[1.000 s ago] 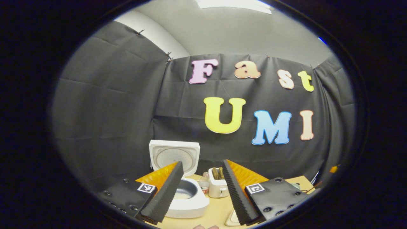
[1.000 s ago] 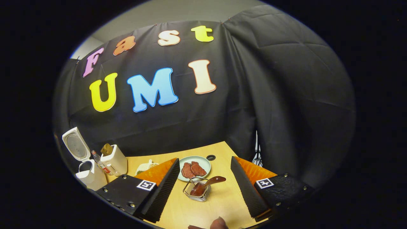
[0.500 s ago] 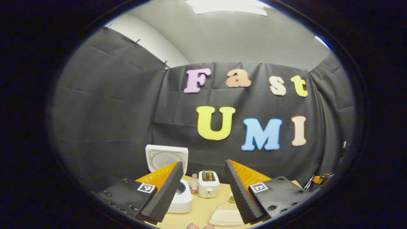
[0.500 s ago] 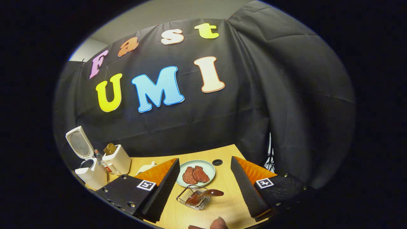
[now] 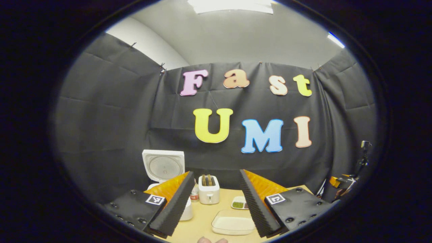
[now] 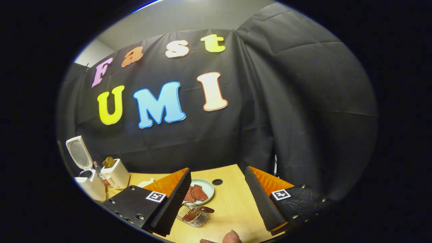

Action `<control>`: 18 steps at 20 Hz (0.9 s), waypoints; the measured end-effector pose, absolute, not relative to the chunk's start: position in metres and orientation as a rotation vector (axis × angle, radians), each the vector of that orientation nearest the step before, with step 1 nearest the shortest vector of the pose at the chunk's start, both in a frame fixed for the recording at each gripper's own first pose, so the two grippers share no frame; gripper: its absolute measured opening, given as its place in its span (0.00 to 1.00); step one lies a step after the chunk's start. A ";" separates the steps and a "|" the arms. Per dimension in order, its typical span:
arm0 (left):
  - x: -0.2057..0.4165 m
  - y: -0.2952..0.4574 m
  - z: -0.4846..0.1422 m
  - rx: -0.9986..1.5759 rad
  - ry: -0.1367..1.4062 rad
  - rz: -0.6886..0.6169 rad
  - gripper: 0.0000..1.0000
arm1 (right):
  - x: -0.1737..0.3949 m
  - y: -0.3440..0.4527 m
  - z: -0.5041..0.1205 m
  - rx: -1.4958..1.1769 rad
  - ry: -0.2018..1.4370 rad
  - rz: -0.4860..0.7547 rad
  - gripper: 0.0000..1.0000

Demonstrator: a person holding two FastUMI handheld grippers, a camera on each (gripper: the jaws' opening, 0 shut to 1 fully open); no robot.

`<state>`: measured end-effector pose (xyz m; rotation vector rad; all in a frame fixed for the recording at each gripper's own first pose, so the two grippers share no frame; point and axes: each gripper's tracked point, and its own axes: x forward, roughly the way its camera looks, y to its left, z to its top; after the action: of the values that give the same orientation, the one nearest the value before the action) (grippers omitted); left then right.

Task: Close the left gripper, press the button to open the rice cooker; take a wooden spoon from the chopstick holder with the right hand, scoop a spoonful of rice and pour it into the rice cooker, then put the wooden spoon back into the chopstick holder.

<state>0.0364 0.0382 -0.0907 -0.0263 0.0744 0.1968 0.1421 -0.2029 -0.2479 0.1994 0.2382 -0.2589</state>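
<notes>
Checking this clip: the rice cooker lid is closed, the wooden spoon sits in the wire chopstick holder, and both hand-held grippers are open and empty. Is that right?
Not quite: the rice cooker lid stands open, tipped up, as the left gripper view shows. The rest holds: the wooden spoon sits in the wire chopstick holder, and both the left hand-held gripper and the right hand-held gripper are open and empty.

The right tongs (image 6: 216, 199) gape empty above the light wooden tabletop (image 6: 233, 206). Between them, nearer the left finger, a brown wooden spoon (image 6: 199, 212) rests in a wire chopstick holder (image 6: 193, 217).
</notes>
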 end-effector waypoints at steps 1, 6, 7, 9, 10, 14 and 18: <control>0.044 0.038 -0.089 -0.015 0.068 0.207 0.92 | 0.143 -0.202 -0.245 0.285 0.239 -0.275 0.98; 0.049 0.019 -0.056 0.015 0.019 0.132 0.93 | 0.149 -0.193 -0.233 0.303 0.203 -0.236 0.98; 0.043 0.021 -0.047 0.057 -0.015 0.133 0.93 | 0.153 -0.194 -0.238 0.306 0.213 -0.241 0.98; 0.037 0.024 -0.031 0.077 -0.048 0.152 0.96 | 0.157 -0.198 -0.260 0.312 0.266 -0.236 0.98; 0.035 0.024 -0.034 0.076 -0.048 0.157 0.93 | 0.160 -0.201 -0.271 0.317 0.279 -0.235 0.98; 0.031 0.016 -0.041 0.140 -0.028 0.163 0.93 | 0.146 -0.175 -0.324 0.390 0.365 -0.162 0.98; 0.036 0.015 -0.055 0.108 -0.001 0.174 0.96 | 0.148 -0.131 -0.367 0.410 0.433 -0.101 0.98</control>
<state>0.0362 0.0147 -0.0551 0.1080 -0.0008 0.1742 0.1479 -0.1307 -0.3665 0.4101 0.4327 -0.1009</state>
